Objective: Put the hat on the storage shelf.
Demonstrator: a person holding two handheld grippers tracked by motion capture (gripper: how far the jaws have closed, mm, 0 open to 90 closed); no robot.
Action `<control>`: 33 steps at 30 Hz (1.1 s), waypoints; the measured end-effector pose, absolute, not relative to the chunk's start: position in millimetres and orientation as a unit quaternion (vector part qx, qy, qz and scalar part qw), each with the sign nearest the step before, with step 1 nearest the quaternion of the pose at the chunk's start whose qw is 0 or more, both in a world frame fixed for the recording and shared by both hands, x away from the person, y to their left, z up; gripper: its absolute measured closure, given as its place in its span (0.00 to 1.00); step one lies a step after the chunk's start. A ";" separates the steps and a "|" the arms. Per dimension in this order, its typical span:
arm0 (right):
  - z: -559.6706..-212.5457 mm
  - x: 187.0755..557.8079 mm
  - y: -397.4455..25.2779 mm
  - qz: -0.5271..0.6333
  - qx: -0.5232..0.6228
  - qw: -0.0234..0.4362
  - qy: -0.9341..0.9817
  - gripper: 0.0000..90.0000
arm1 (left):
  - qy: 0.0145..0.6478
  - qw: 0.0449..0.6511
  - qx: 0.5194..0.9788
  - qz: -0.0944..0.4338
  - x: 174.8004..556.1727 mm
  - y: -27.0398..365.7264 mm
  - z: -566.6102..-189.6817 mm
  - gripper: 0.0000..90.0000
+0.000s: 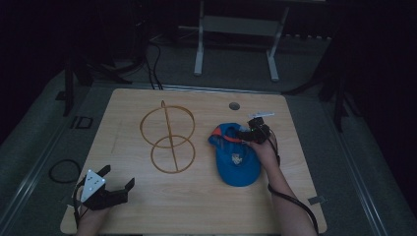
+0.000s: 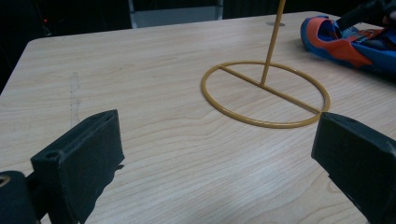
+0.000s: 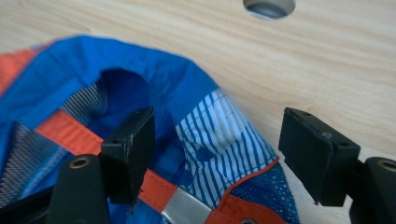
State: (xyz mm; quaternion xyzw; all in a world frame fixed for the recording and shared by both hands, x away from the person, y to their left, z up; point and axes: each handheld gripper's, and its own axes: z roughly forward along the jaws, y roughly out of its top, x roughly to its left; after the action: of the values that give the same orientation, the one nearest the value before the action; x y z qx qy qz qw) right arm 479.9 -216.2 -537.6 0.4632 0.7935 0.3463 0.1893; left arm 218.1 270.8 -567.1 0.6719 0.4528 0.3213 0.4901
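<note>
Blue cap (image 1: 235, 156) lain right of centre on table (image 1: 147, 211), beside wire stand (image 1: 168, 138). Right gripper (image 3: 219, 149) held wide, unclosed, astride back rim by strap. Rim fabric best pinched deep, buckle avoided. Left gripper (image 1: 114, 189) parked wide, empty, near front edge.

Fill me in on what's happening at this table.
A person works two handheld tools over a wooden table. The right claw is open at the back edge of a blue and orange cap, one jaw inside the opening and one outside, not yet closed. The left claw hangs open near the front left corner, holding nothing. A yellow wire stand sits between them.
</note>
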 end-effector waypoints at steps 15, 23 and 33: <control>-552.8 481.1 -209.3 0.297 0.432 0.184 0.832 0.46 | 0.452 0.486 0.676 0.320 218.7 271.1 -567.3 0.03; -550.9 478.3 -206.3 0.301 0.420 0.166 0.840 0.77 | 0.453 0.484 0.678 0.319 218.3 270.6 -567.2 0.03; -543.9 469.7 -200.6 0.296 0.420 0.186 0.837 0.96 | 0.457 0.484 0.675 0.319 217.9 272.0 -566.7 0.03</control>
State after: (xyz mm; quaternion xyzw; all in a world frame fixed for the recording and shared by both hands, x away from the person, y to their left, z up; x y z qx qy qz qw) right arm 469.7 -200.6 -543.9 0.4204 0.8372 0.2964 0.1859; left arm 217.9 272.0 -566.7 0.6752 0.4565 0.3190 0.4837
